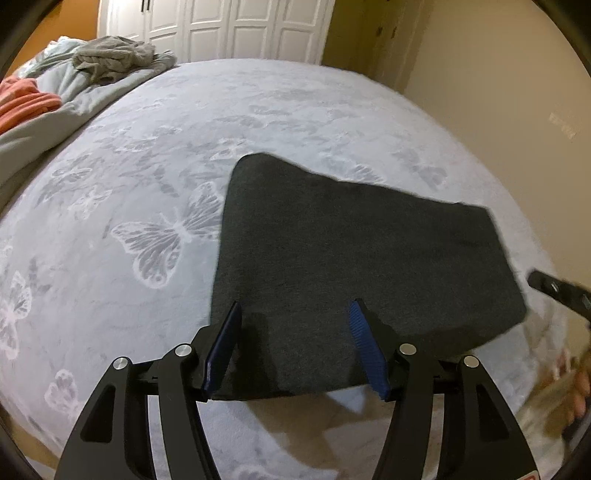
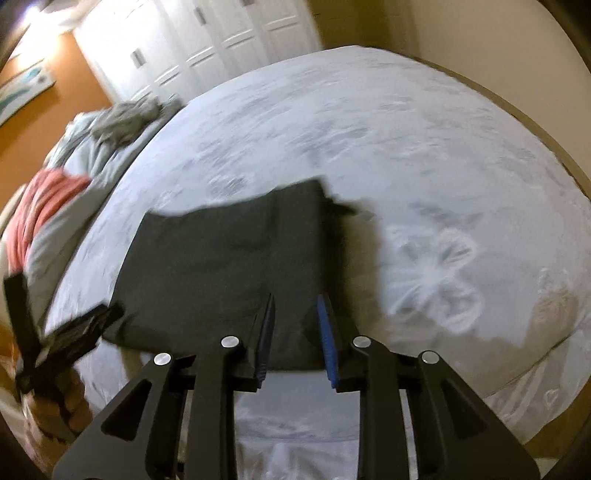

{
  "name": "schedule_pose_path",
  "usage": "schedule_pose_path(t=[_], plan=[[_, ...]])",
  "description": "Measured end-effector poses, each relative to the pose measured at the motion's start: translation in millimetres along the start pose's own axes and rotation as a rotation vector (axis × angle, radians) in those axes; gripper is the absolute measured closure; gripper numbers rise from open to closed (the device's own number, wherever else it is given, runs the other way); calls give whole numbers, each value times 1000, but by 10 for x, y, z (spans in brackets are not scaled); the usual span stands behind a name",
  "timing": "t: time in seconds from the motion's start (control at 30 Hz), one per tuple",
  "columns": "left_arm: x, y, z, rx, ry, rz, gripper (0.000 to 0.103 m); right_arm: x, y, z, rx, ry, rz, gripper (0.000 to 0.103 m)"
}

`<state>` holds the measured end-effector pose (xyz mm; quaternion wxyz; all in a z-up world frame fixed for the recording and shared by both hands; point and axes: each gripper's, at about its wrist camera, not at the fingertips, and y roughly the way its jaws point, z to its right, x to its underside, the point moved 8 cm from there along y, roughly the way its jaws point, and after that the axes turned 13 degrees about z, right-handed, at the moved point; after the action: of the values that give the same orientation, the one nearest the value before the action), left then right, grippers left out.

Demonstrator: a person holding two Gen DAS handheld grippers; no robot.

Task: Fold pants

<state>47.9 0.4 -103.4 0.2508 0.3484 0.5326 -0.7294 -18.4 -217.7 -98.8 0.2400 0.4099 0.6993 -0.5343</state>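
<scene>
The dark grey pants (image 1: 354, 258) lie folded into a flat rectangle on the pale butterfly-print bedspread (image 1: 166, 177). My left gripper (image 1: 295, 310) is open just above the pants' near edge, its blue pads apart and holding nothing. In the right wrist view the pants (image 2: 221, 266) lie ahead and to the left. My right gripper (image 2: 295, 306) is open over their near right part, with a gap between the pads. The right gripper's tip (image 1: 557, 290) shows at the right edge of the left view. The left gripper (image 2: 70, 332) shows at the left edge of the right view.
A heap of grey and light blue clothes (image 1: 110, 59) and an orange garment (image 1: 26, 99) lie at the bed's far left. White closet doors (image 1: 229, 26) stand behind the bed. A beige wall (image 1: 498, 92) runs along the right. The bed's near edge drops to the floor.
</scene>
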Motion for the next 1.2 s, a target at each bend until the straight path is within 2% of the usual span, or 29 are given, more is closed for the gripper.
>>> schedule_pose_path(t=[0.07,0.1,0.17,0.23,0.33,0.4,0.5,0.53,0.57,0.63,0.67,0.8,0.9,1.03,1.1,1.13,1.17,1.2], plan=[[-22,-69,113,70,-3,18,24,-113,58,101,8,-23,-41,77],[-32,-100,193,102,5,27,21,-175,116,150,13,-47,-77,76],[-32,-129,454,154,60,47,20,-298,232,218,19,-79,-104,56],[18,-115,798,211,150,43,18,-370,342,251,33,-105,-115,47],[163,-46,1322,280,302,41,17,-409,571,279,33,-137,-155,48],[306,66,1638,289,412,42,17,-365,689,288,64,-224,-177,49],[454,208,1907,298,512,47,19,-269,754,306,75,-354,-200,49],[475,265,1972,305,528,50,41,-252,757,298,69,-394,-198,49],[476,314,2015,340,511,27,63,-244,750,281,55,-434,-193,49],[381,319,1988,421,380,-29,79,-223,705,220,-16,-507,-169,49],[280,299,1929,459,284,-44,89,-221,684,189,-49,-518,-162,49],[-94,286,1593,536,-10,-59,93,-226,653,64,-210,-521,-153,48],[-239,334,1398,518,-97,-37,93,-262,735,-18,-278,-475,-172,49],[-357,311,1230,513,-161,2,93,-206,961,-29,-288,-461,-236,50],[-406,335,1182,514,-177,5,93,-167,972,-58,-317,-442,-268,70],[-419,335,1162,508,-178,11,93,-179,915,-110,-323,-461,-255,86],[-438,309,1123,501,-177,21,93,-203,834,-167,-312,-501,-228,94],[-455,290,1103,497,-178,33,93,-217,773,-206,-321,-509,-213,94]])
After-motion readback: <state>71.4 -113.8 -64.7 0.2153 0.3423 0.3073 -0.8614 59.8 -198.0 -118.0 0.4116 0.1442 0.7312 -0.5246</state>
